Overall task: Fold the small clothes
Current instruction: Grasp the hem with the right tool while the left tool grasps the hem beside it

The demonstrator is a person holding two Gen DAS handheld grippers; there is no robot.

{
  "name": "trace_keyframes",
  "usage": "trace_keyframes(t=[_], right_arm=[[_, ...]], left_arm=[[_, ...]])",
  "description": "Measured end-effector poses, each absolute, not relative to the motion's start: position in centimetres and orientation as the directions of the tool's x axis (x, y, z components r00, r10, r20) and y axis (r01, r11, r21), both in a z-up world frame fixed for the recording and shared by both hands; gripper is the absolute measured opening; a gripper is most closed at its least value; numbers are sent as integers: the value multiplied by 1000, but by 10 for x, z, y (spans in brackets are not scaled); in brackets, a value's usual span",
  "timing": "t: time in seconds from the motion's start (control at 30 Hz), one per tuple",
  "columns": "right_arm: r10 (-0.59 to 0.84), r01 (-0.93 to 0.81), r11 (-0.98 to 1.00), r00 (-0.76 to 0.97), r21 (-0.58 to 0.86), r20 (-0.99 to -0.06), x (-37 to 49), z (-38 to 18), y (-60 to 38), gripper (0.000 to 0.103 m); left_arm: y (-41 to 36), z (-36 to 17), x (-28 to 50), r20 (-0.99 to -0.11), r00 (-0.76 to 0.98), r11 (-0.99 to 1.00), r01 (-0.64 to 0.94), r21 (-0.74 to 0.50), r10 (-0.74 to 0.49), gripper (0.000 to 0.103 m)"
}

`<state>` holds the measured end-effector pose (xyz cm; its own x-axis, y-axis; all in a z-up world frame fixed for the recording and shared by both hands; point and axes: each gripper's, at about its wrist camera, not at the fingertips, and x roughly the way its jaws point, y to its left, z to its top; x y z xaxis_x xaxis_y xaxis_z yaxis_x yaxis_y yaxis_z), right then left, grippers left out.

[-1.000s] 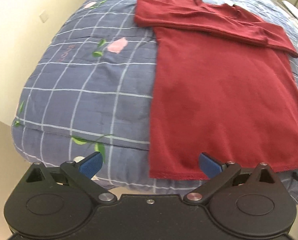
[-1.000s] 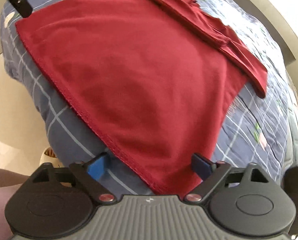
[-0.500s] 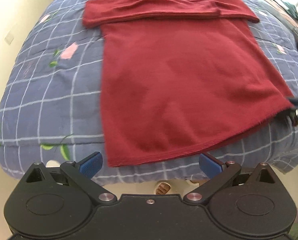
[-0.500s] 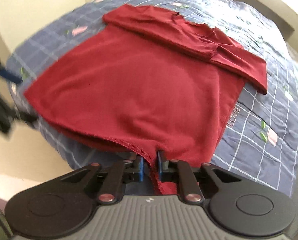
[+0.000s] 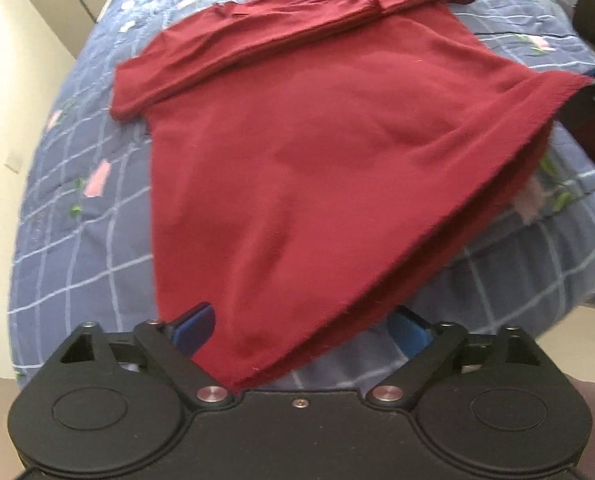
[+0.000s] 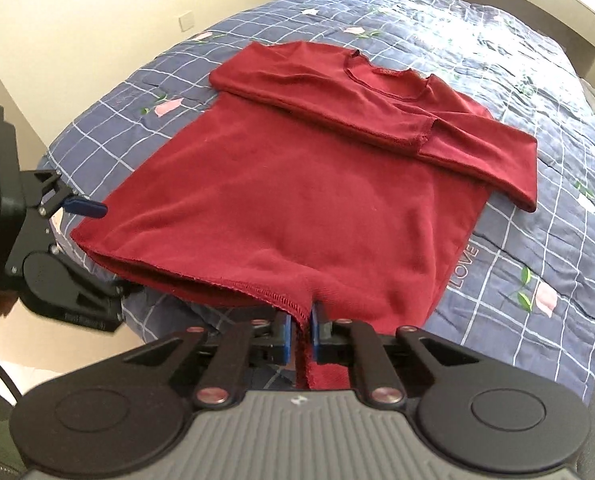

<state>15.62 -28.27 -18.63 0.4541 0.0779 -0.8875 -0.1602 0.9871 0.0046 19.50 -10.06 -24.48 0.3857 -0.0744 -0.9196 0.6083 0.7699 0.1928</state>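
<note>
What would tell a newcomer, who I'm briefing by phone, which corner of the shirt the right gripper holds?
On the blue checked quilt lies a dark red shirt, sleeves folded across its chest. Follow its stitched bottom hem to the corner nearest the word LOVE: the right gripper pinches it there, while the other hem corner sits between the open left gripper.

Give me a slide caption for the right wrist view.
Right gripper pinches the hem of a red shirt on a checked bedspread; left gripper open at the other corner.
</note>
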Motion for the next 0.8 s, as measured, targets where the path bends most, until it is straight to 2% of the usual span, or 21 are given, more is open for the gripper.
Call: trace_keyframes(t=[0.07, 0.23, 0.33, 0.4, 0.47, 0.57, 0.8], right_arm=[[80, -157, 988, 456, 8, -886, 155, -185, -284, 10], [82, -165, 986, 459, 6, -885, 151, -184, -287, 10], [79, -163, 987, 460, 3, -884, 147, -186, -288, 10], [72, -151, 989, 457, 3, -887, 144, -189, -289, 10], [67, -132, 991, 449, 8, -891, 140, -192, -291, 10], [50, -128, 992, 437, -7, -898, 134, -193, -291, 8], [16, -180, 981, 451, -73, -892, 111, -187, -280, 6]], left_arm=[[-96, -245, 199, -917, 395, 772, 600, 209, -59, 86], [-85, -246, 205, -915, 404, 758, 601, 253, -14, 82], [-81, -245, 207, -906, 424, 750, 600, 278, -3, 73], [-80, -243, 208, -899, 437, 749, 595, 292, 2, 59], [-77, -239, 210, -903, 429, 753, 600, 271, -17, 25], [-76, -231, 209, -901, 427, 737, 631, 241, -71, 5], [-75, -209, 198, -881, 456, 697, 672, 250, -124, 4]])
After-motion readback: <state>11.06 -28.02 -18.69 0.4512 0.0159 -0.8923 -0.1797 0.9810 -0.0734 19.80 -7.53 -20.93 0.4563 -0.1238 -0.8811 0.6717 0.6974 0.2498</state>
